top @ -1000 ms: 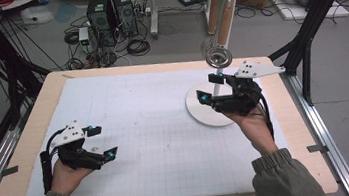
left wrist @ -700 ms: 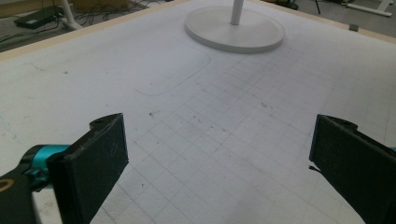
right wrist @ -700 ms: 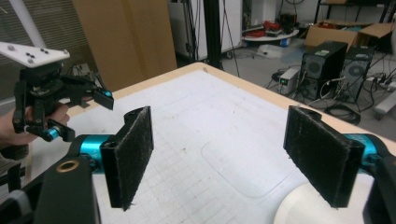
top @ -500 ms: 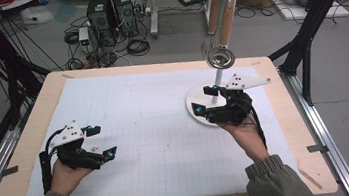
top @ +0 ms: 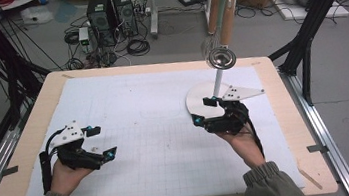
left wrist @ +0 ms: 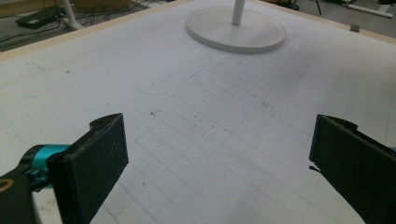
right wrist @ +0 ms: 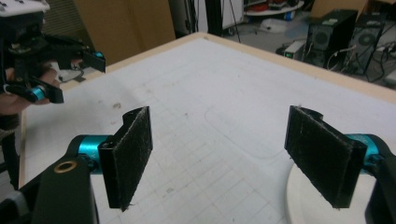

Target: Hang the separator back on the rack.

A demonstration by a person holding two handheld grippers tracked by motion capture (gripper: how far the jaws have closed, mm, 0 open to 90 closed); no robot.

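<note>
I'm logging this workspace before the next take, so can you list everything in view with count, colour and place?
table: one, light wood rim, centre of the high view.
grid mat: one, white, covers most of the table.
stand: one, white round base with a white pole, right side of the mat; top arms hold hanging utensils.
whisk: one, metal, hangs from the stand.
computer towers: two, black, on the floor beyond the table.
cables: several, black, on the floor near the towers.
left hand-held gripper: one, black with teal joints, over the mat's near left, open.
right hand-held gripper: one, black, beside the stand base, open.
</note>
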